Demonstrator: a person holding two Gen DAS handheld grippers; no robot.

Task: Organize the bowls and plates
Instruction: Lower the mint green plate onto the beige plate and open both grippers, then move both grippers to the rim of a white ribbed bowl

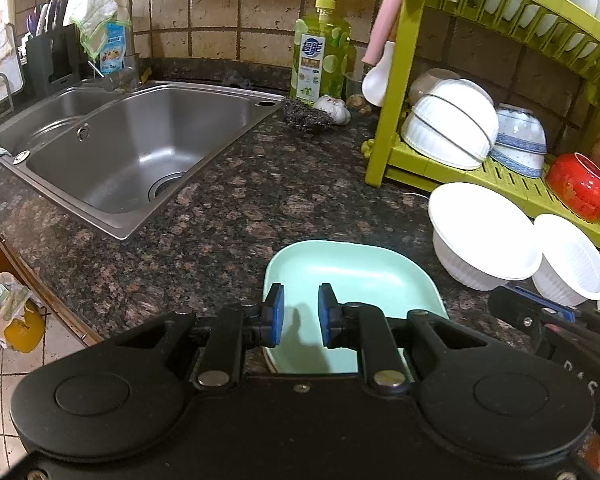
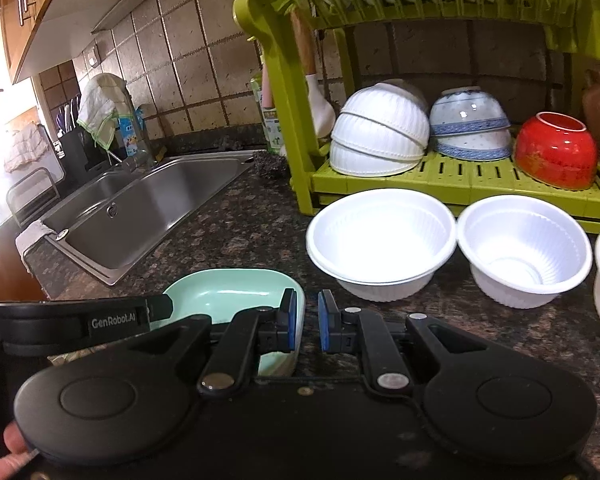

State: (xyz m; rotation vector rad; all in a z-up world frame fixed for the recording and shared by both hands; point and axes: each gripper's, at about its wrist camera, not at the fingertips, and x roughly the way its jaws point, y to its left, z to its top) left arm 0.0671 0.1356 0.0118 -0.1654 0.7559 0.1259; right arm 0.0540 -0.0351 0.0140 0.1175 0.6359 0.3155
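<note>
Both claws, left gripper (image 1: 299, 316) and right gripper (image 2: 307, 326), are slightly open and empty; I should straddle the mint plate (image 1: 352, 276) rim squarely before closing.

- A steel double sink (image 1: 140, 148) is set into the dark speckled bench (image 1: 228, 208).
- A green soap bottle (image 1: 320, 60) stands behind the sink's right corner.
- A steel scourer (image 1: 304, 114) and a garlic bulb (image 1: 334, 108) lie right of the sink.
- A knife block (image 1: 50, 56) stands behind the sink's left basin.
- A cloth (image 1: 100, 4) hangs above the sink.
</note>
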